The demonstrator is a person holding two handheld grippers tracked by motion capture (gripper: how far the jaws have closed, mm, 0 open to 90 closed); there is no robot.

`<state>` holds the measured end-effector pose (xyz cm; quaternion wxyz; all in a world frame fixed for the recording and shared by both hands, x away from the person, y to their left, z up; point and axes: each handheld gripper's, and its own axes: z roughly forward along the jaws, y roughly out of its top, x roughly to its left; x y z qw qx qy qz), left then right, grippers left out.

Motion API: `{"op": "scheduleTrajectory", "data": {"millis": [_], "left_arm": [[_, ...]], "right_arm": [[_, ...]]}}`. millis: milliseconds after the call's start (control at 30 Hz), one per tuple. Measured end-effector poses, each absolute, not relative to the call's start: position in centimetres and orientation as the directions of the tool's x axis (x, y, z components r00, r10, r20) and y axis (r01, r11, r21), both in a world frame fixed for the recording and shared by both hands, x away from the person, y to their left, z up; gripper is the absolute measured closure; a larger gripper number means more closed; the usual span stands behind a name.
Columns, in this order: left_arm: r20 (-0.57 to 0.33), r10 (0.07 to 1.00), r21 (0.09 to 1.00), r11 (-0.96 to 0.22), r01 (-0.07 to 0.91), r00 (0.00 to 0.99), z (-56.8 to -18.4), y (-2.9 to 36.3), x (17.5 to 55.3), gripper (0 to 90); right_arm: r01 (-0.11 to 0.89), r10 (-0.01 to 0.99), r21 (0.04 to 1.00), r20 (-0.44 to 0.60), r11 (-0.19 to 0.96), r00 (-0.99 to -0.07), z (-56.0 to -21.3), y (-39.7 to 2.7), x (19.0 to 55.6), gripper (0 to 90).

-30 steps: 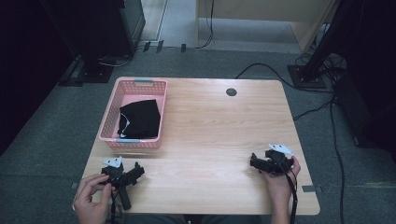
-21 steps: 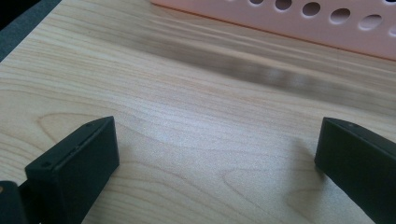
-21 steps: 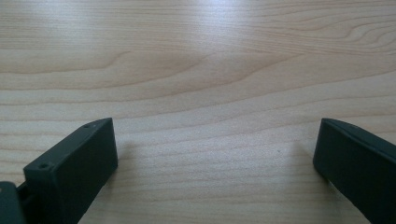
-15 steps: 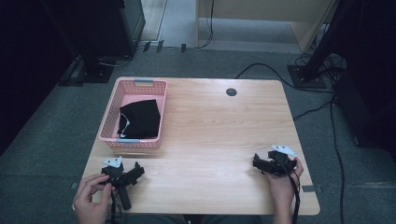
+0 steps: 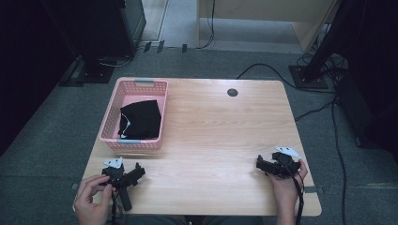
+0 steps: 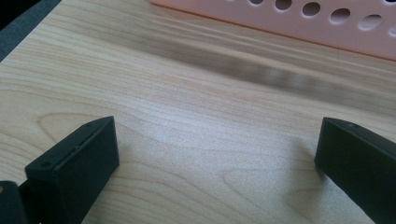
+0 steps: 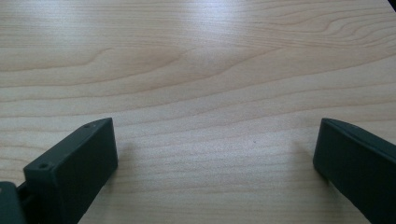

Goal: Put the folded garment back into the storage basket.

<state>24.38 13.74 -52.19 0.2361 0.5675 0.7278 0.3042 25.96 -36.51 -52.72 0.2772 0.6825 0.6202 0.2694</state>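
Jaws are held wide apart on both the left gripper (image 5: 137,171) and right gripper (image 5: 259,163), nothing gripped; a black cloth (image 5: 141,119), seemingly folded, lies in the pink basket (image 5: 160,131), so a reach is judged next

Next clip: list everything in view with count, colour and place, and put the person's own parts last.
basket: 1, pink, perforated, on the table's far left part
cloth: 1, black, folded inside the basket
table: 1, light wood, centre
grommet: 1, dark, round, in the table's far edge
cables: several, black, on the grey floor beyond the table
left gripper: 1, black, near left edge, jaws apart, nothing between them
right gripper: 1, black, near right edge, jaws apart, nothing between them
hands: 2, one on each gripper
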Motion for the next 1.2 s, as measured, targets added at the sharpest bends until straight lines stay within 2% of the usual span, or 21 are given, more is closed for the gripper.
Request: {"op": "scheduleTrajectory", "data": {"millis": [1200], "left_arm": [[0.001, 0.97, 0.711, 0.171, 0.682, -0.244, -52.2, 13.7, 24.4, 0.0]], "right_arm": [[0.699, 0.997, 0.713, 0.023, -0.064, 0.067, -52.7, -37.9, 24.1, 0.0]]}}
